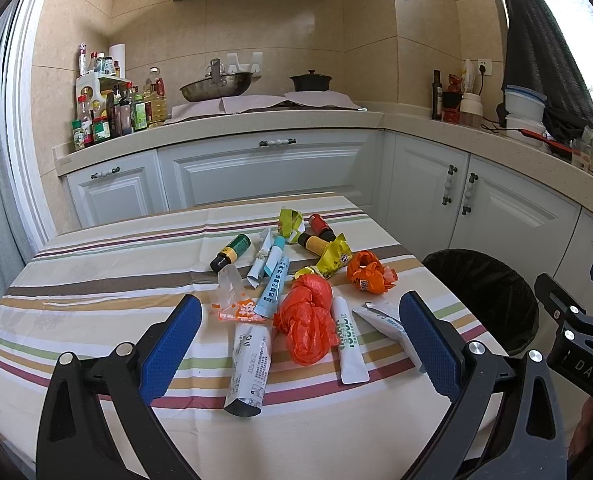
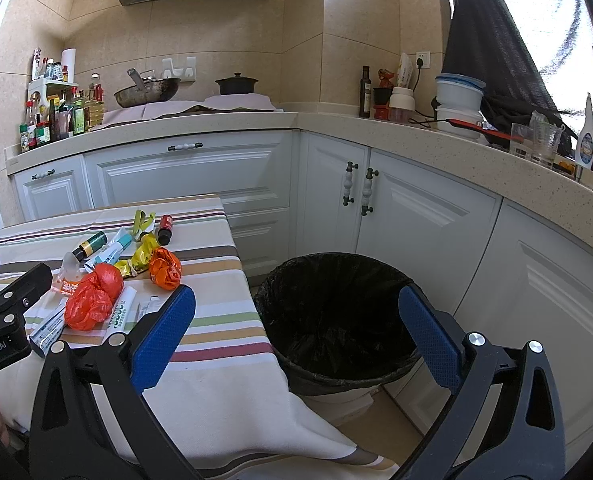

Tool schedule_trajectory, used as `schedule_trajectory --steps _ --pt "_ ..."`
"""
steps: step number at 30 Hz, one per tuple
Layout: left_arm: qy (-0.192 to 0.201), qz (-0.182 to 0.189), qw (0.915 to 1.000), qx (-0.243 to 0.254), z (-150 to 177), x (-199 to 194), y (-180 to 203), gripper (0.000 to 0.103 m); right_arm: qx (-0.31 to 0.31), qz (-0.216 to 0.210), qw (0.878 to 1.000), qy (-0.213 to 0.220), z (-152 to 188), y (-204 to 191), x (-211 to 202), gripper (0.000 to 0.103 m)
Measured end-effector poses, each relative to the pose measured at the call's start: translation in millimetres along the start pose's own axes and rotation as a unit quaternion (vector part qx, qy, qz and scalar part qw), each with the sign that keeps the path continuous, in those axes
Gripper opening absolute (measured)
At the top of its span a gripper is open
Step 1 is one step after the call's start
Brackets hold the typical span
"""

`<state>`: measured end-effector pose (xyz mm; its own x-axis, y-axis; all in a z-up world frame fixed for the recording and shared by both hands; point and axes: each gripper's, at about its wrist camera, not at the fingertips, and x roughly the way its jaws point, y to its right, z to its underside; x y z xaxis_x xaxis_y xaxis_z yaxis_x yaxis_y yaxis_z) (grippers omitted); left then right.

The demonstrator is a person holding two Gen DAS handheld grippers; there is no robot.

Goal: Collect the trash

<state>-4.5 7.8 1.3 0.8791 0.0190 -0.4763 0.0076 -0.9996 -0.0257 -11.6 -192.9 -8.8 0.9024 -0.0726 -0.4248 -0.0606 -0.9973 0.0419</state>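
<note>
The trash lies in a loose heap on the striped tablecloth of a small table, ahead of the left gripper, whose 2 blue fingers are spread wide and hold nothing. Between and just beyond those fingers sit a crumpled orange plastic bag, a white tube touching its right side, and a flattened white carton nearest the camera. Farther back lie a pale blue tube, a small dark bottle with a green label, yellow wrappers and a smaller orange wrapper ball.

The right gripper is also released, fingers apart and empty, hovering above the bin, which is lined with a black bag and stands on the floor just beside the table's right edge. The trash heap is well to this gripper's left.
</note>
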Motion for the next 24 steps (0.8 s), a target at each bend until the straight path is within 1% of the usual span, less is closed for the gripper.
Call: schedule_trajectory --steps 24 --pt "-0.001 0.000 1.0000 -0.001 1.1 1.0 -1.8 0.096 0.001 0.000 1.000 -0.002 -0.7 4.6 -0.9 0.099"
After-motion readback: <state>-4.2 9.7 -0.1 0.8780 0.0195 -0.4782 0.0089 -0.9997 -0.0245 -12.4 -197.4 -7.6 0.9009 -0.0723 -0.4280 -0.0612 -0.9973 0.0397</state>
